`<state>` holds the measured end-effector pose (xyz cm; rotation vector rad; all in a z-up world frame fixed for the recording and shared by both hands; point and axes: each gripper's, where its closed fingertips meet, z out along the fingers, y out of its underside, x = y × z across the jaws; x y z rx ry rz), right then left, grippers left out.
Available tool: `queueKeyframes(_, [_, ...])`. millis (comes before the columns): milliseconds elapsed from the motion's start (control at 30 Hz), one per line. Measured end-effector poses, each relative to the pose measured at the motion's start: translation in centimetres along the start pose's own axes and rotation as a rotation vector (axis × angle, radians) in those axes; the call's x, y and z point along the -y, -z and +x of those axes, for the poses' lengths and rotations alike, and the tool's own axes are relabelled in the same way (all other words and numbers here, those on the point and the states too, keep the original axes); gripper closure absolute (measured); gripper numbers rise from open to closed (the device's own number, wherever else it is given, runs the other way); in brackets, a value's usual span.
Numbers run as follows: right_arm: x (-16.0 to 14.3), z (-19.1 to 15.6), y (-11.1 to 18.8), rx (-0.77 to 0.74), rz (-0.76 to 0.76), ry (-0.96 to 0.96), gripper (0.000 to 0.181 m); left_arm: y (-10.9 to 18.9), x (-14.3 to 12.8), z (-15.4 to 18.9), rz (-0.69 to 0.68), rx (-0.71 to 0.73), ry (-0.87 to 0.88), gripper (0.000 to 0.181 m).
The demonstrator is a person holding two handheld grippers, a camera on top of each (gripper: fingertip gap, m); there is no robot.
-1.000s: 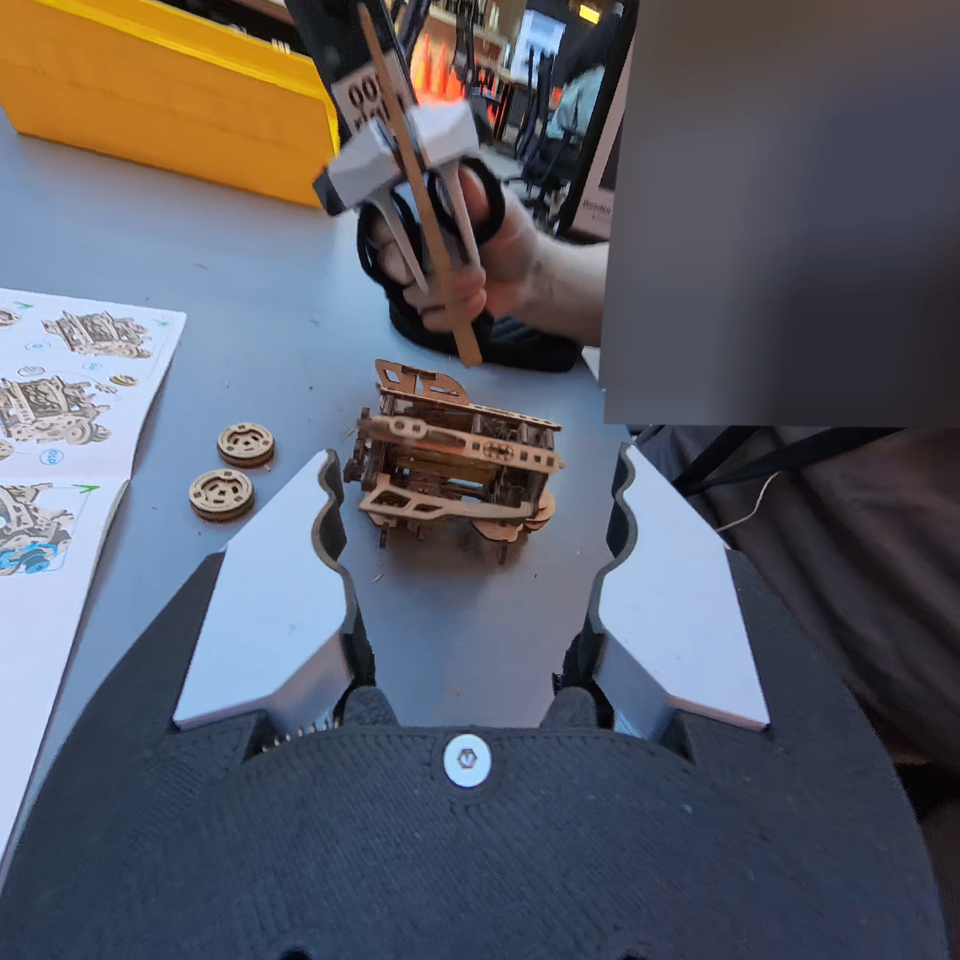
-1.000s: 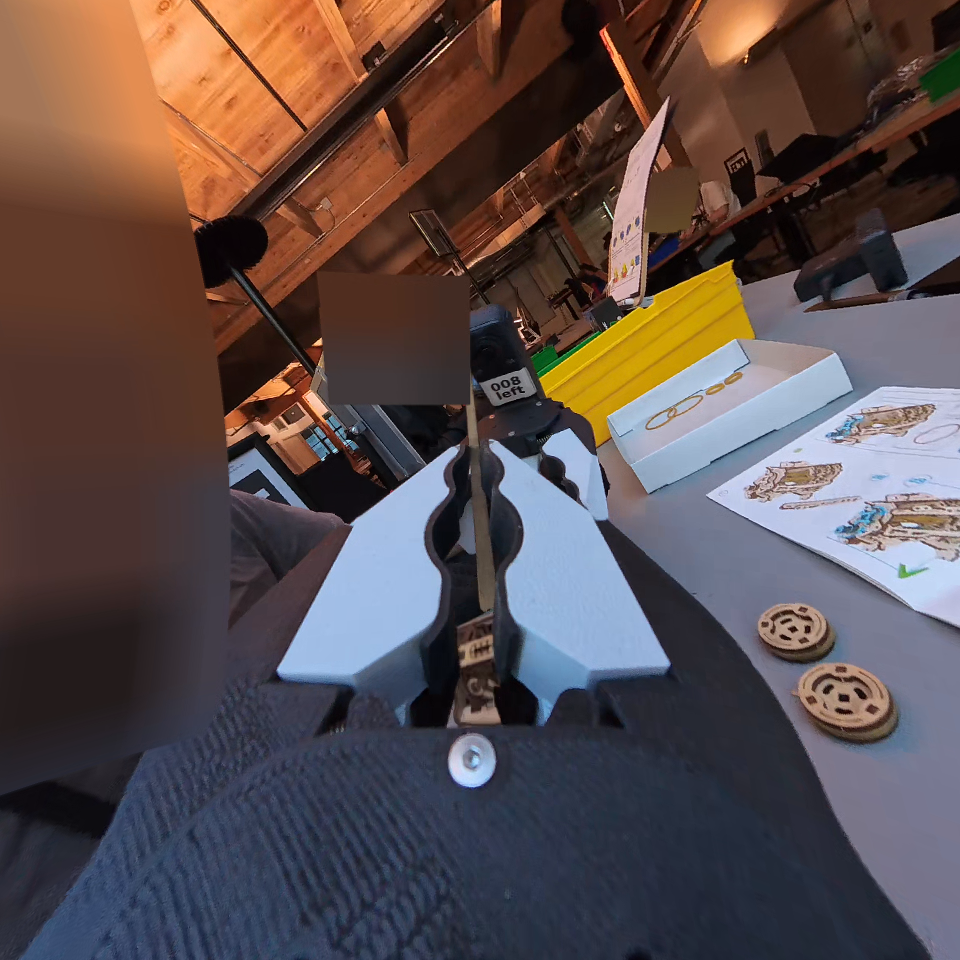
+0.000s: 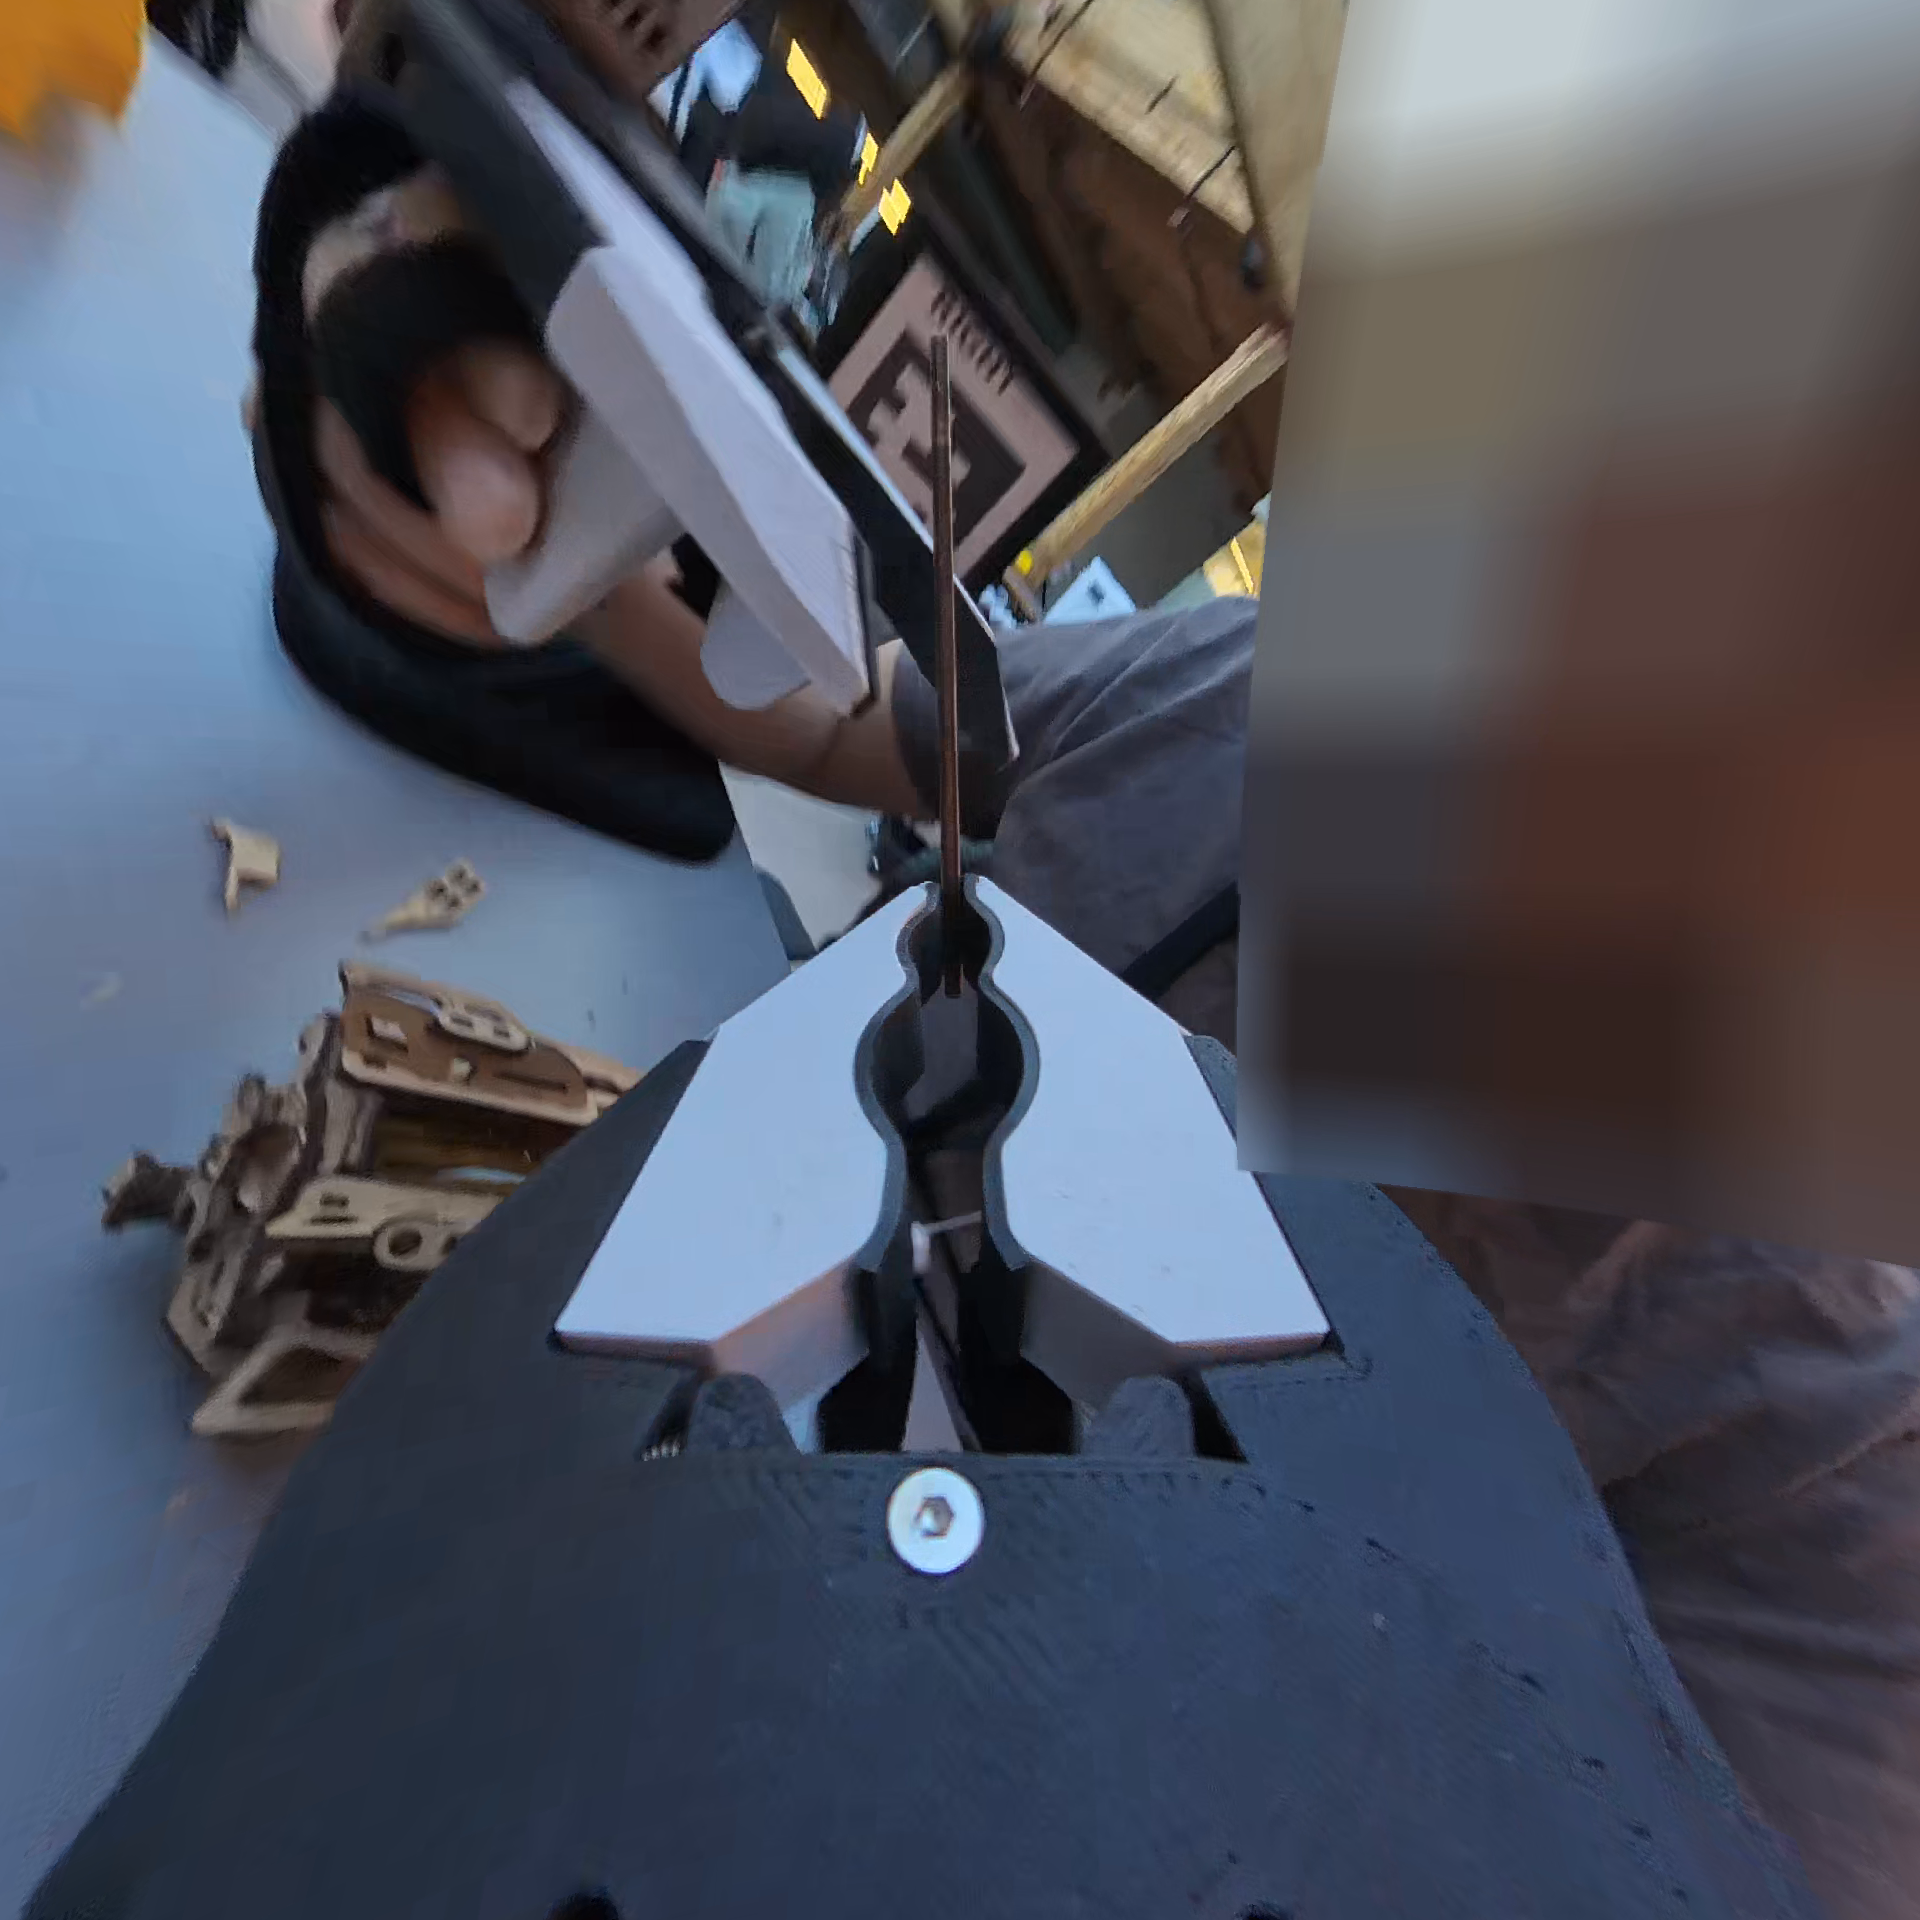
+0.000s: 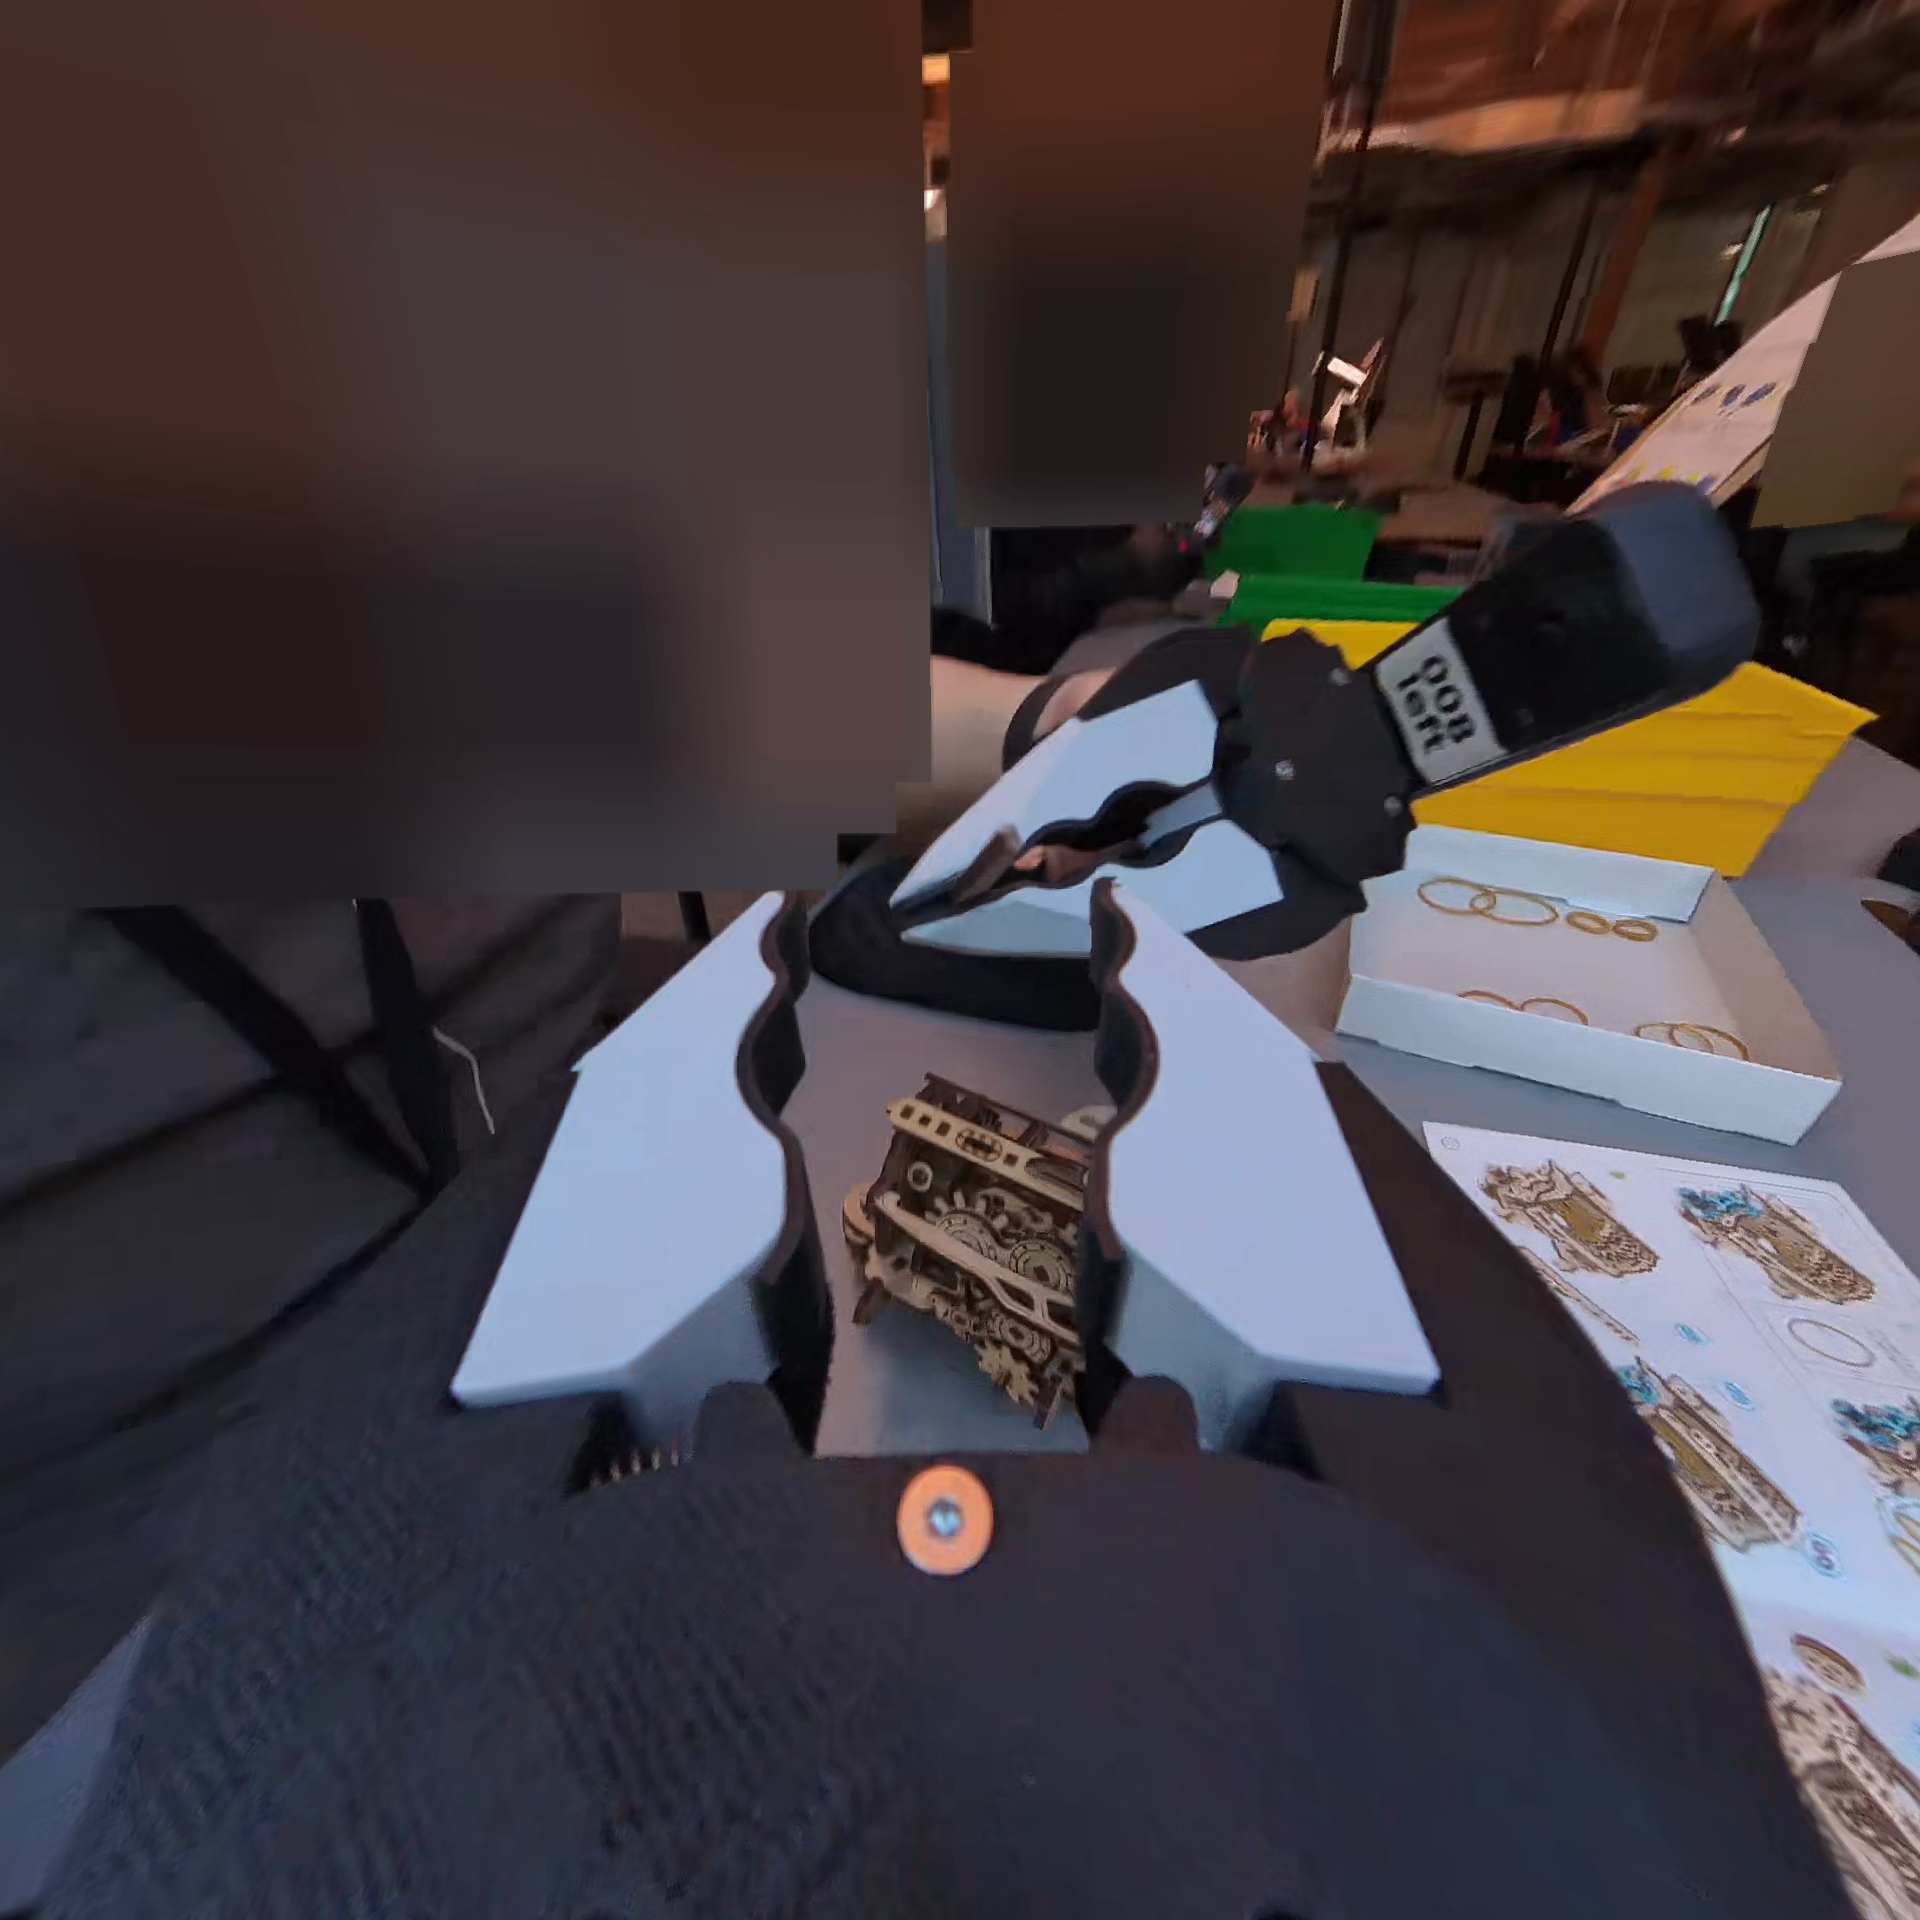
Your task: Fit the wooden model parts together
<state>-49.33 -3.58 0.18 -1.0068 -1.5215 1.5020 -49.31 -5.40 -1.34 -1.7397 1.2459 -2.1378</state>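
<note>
A grey table [image 4: 1455, 1081] fills the foreground of a dim workshop; yellow bin [image 4: 1621, 790] and green bin [image 4: 1299, 540] sit at its far side; timber beams [image 3: 1153, 457] angle overhead; small amber lights [image 3: 805, 73] glow behind.

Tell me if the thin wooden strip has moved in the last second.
Yes. The wooden strip passed from the right gripper to the left gripper, from beyond the wooden model to its near right side.
</note>
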Motion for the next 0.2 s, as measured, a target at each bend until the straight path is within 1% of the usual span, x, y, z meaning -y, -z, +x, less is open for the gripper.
queueKeyframes(67, [-0.49, -0.38, -0.38, 0.002, -0.070, 0.032, 0.131, -0.02, -0.12, -0.12, -0.039, 0.020, 0.038, 0.181])
queueKeyframes(133, [-0.76, -0.25, -0.59, -0.010, -0.094, 0.064, 0.148, -0.09, -0.48, -0.40, -0.078, 0.040, 0.084, 0.180])
queueKeyframes(200, [-1.18, -0.21, -0.72, -0.025, -0.110, 0.122, 0.159, -0.35, -0.89, -0.66, -0.109, 0.045, 0.136, 0.181])
